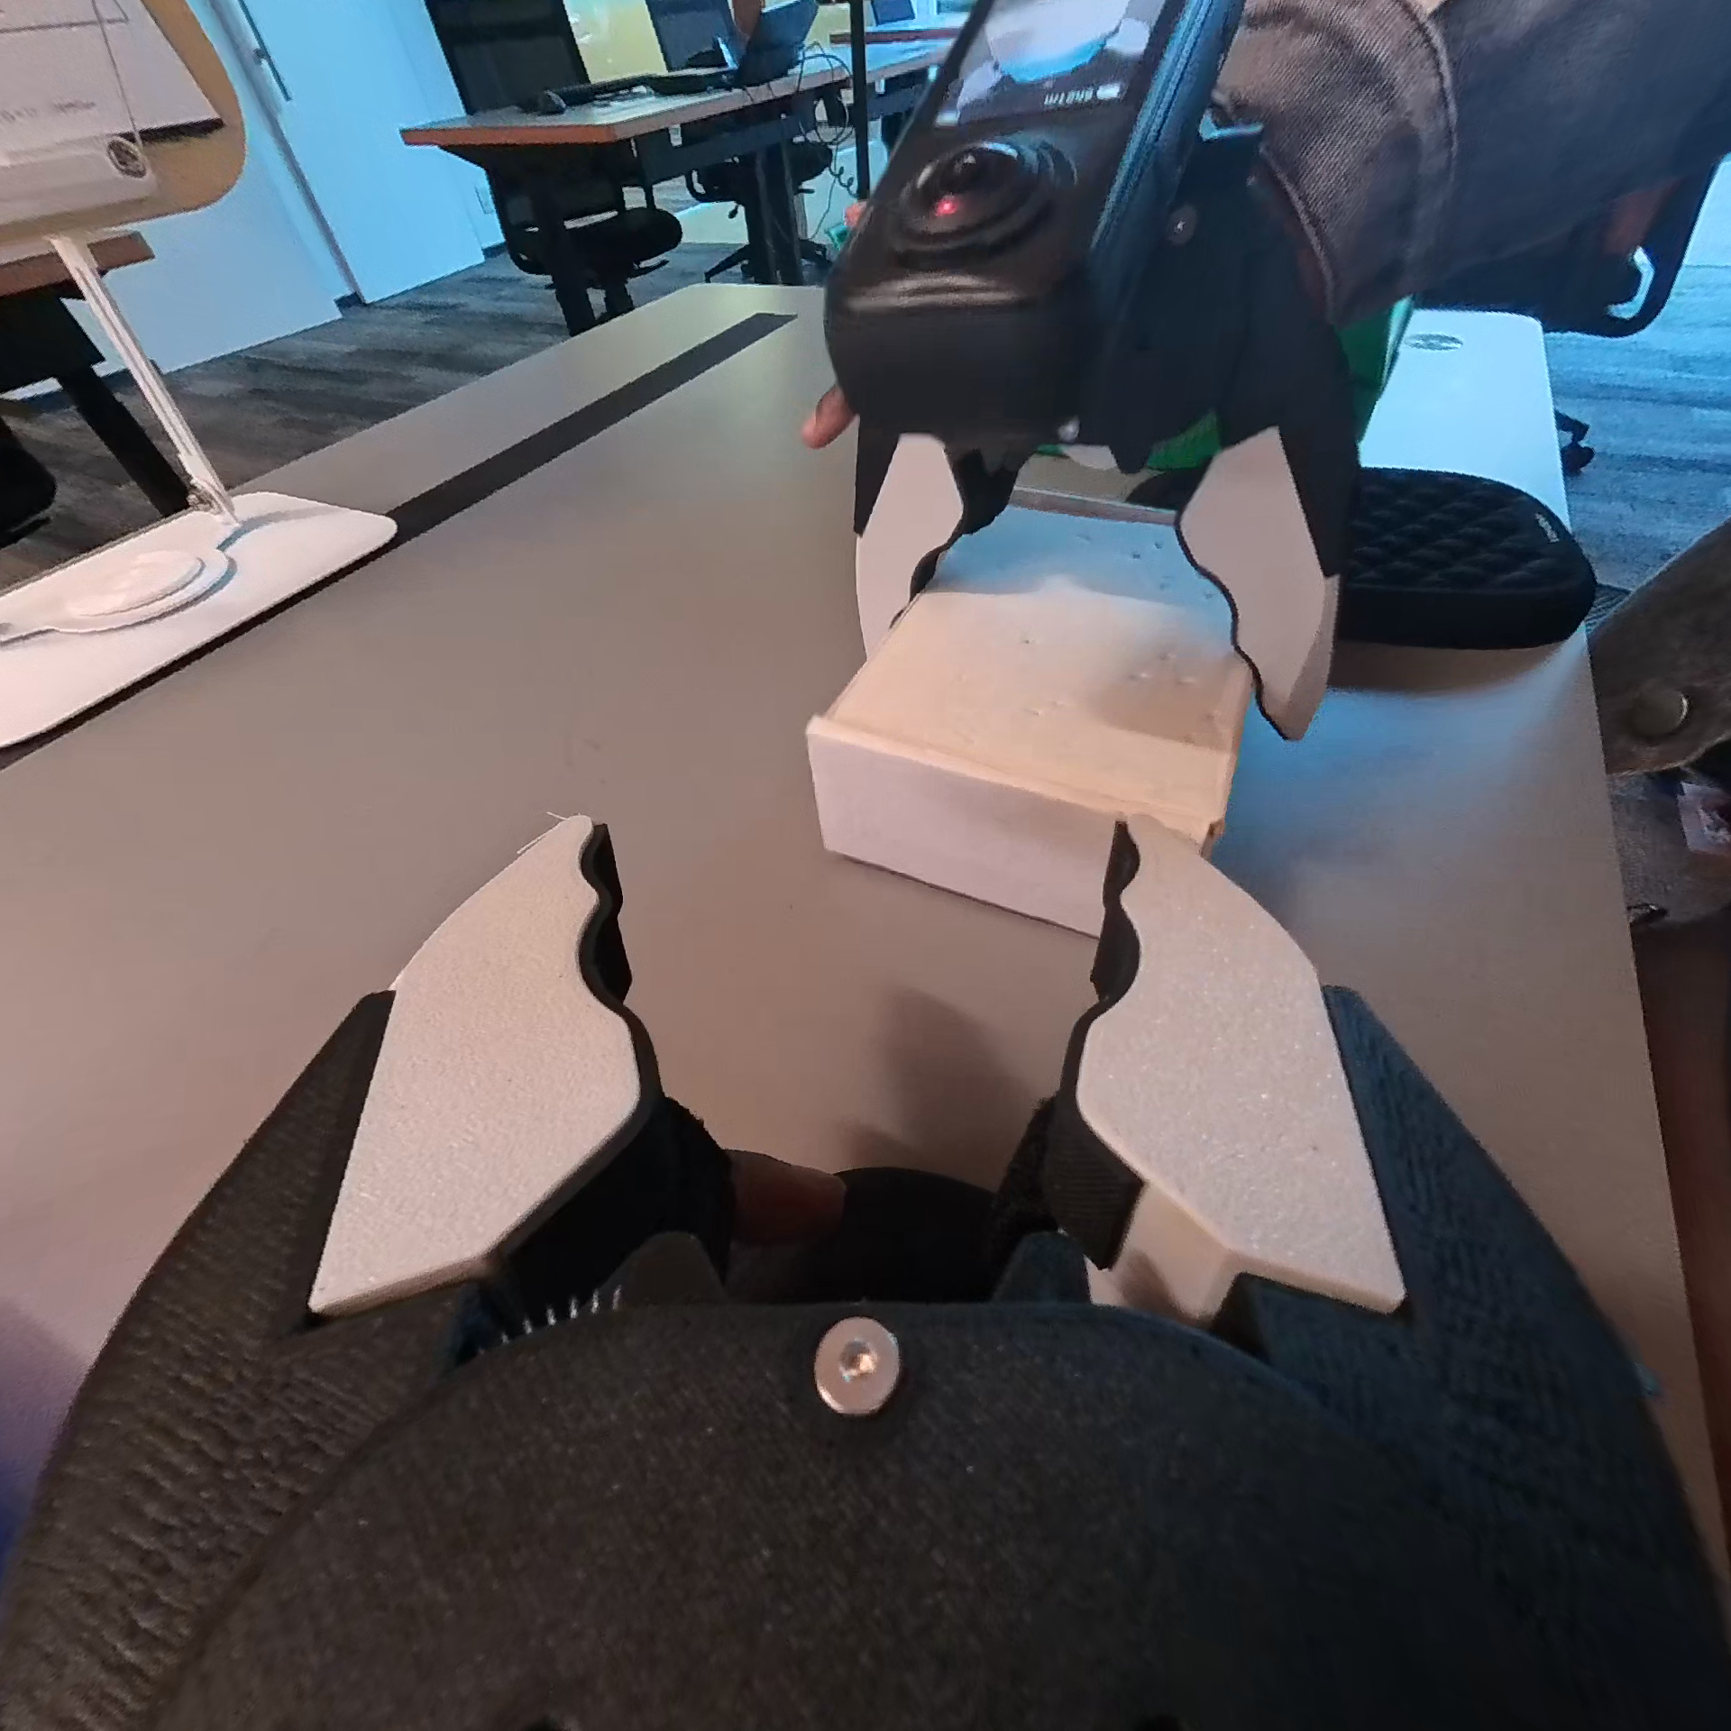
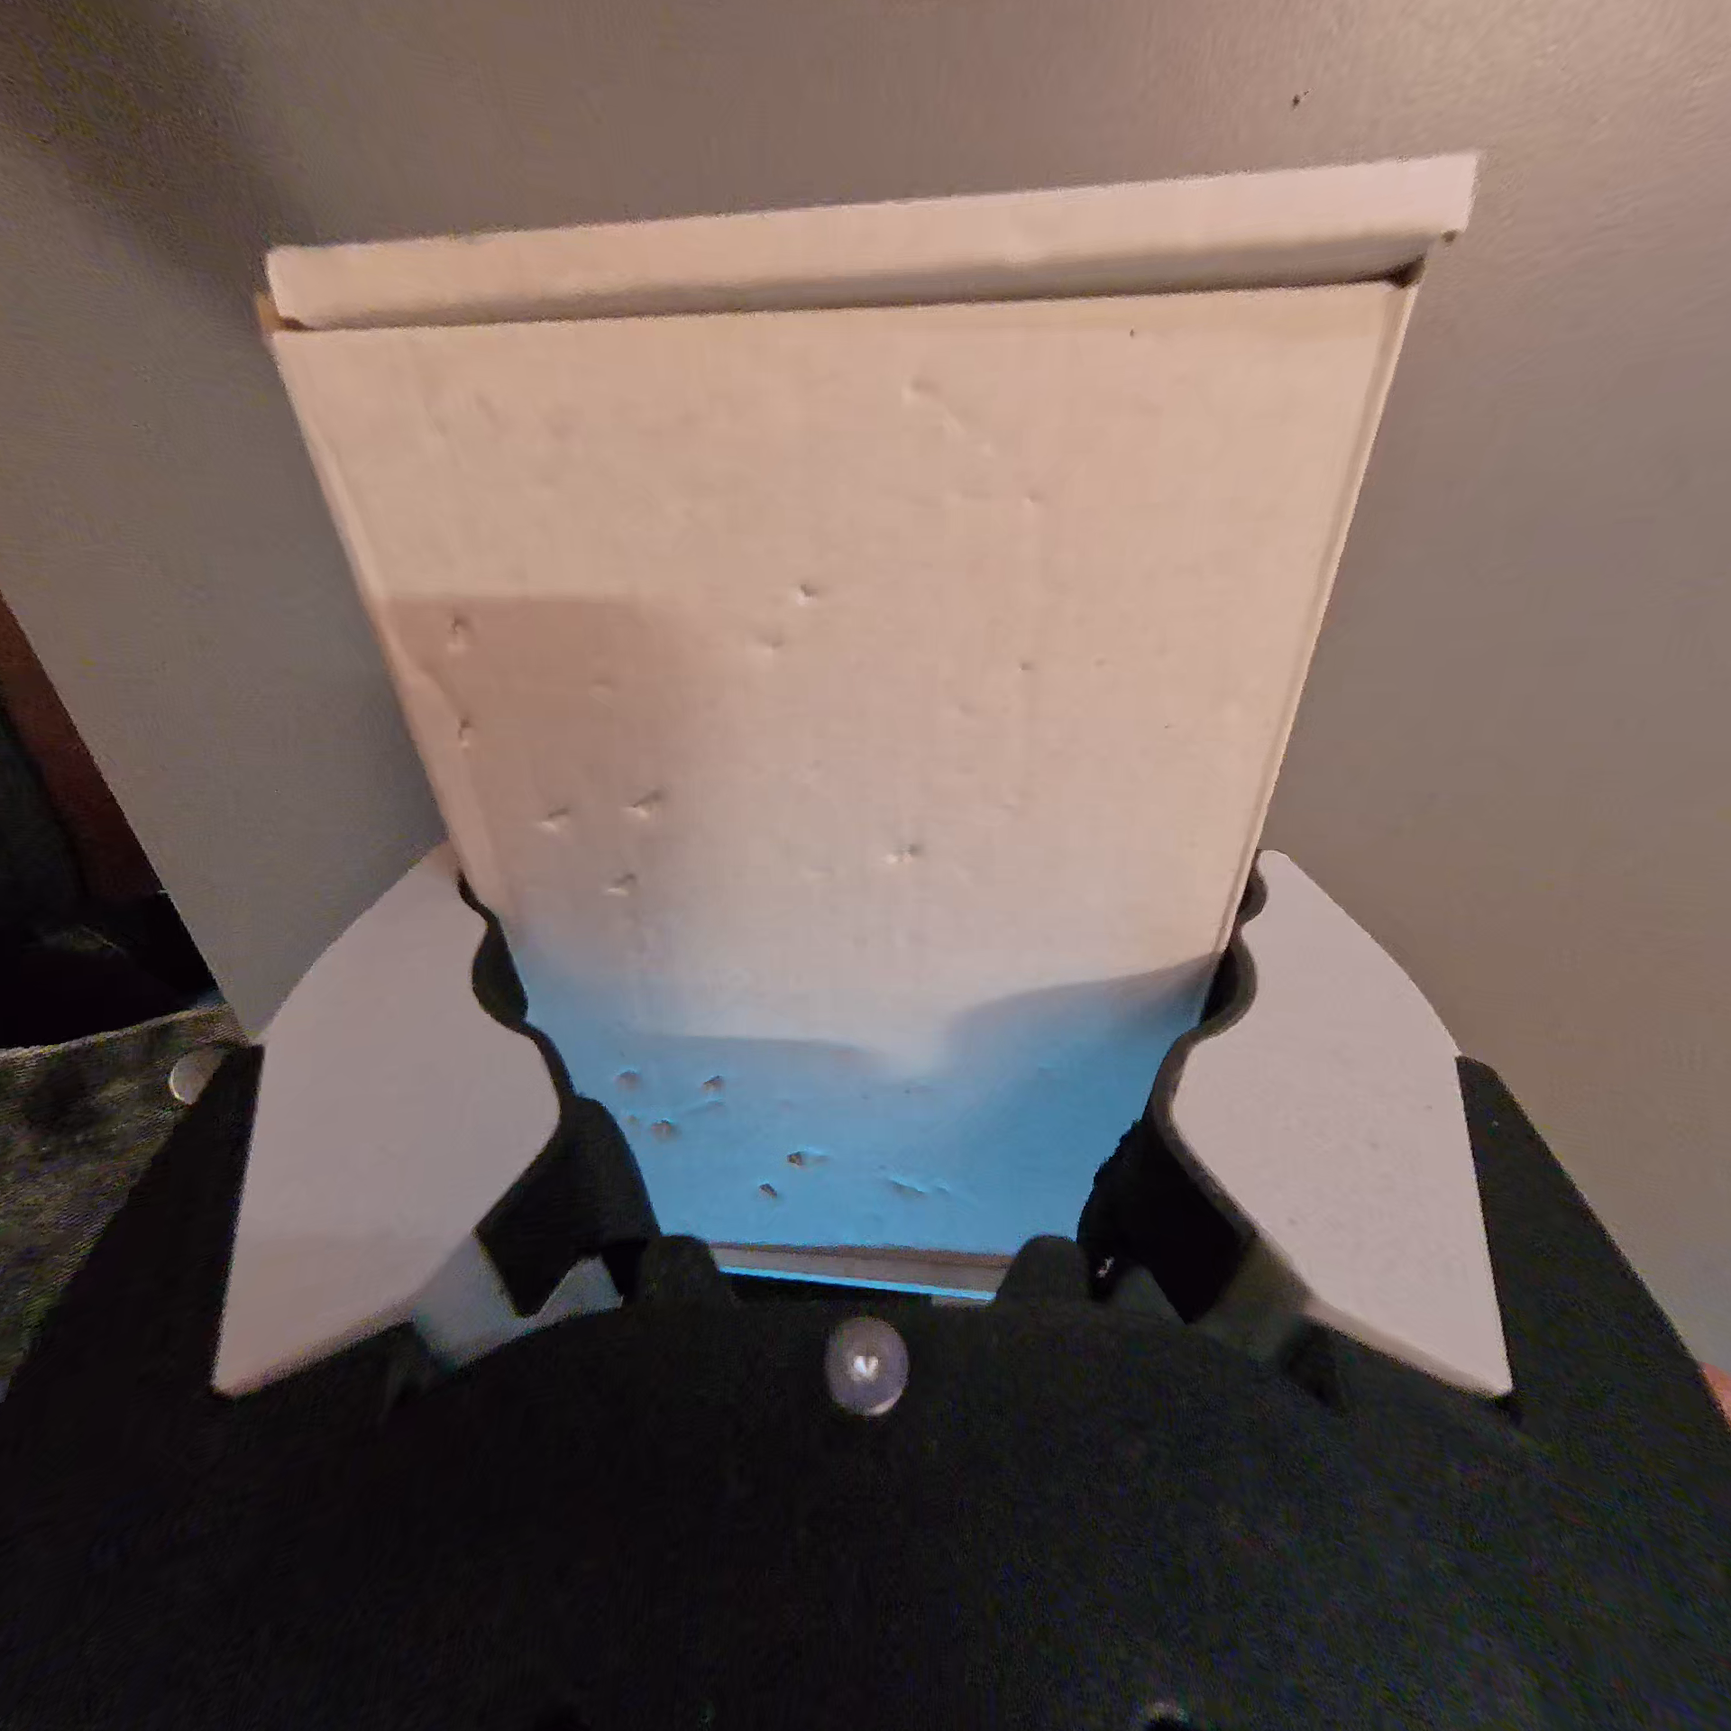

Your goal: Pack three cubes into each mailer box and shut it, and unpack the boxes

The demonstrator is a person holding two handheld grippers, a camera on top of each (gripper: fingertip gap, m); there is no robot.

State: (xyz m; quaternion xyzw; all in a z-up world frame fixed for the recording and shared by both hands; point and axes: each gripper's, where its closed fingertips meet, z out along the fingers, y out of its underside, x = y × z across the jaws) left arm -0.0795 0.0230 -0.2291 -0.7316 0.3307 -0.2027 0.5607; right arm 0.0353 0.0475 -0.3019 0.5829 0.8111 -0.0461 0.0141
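Observation:
A white mailer box (image 1: pixel 983 815) lies with its lid down on the grey table (image 1: pixel 468 796), right of centre. My right gripper (image 1: pixel 1096 656) reaches down over its far end, jaws spread wide. In the right wrist view the box (image 2: pixel 843 562) fills the gap of that gripper (image 2: pixel 857 871), and the fingers (image 2: pixel 393 1077) press against both long sides. My left gripper (image 1: pixel 857 843) is open and empty, just in front of the box's near end, its right fingertip close to the box's corner. No cubes show.
A white stand with a flat base (image 1: pixel 187 581) sits at the table's left. A black quilted pad (image 1: pixel 1461 562) lies behind the box at the right edge. Desks and office chairs (image 1: pixel 599 234) stand beyond the table. A grey sleeve (image 1: pixel 1461 140) is above the right gripper.

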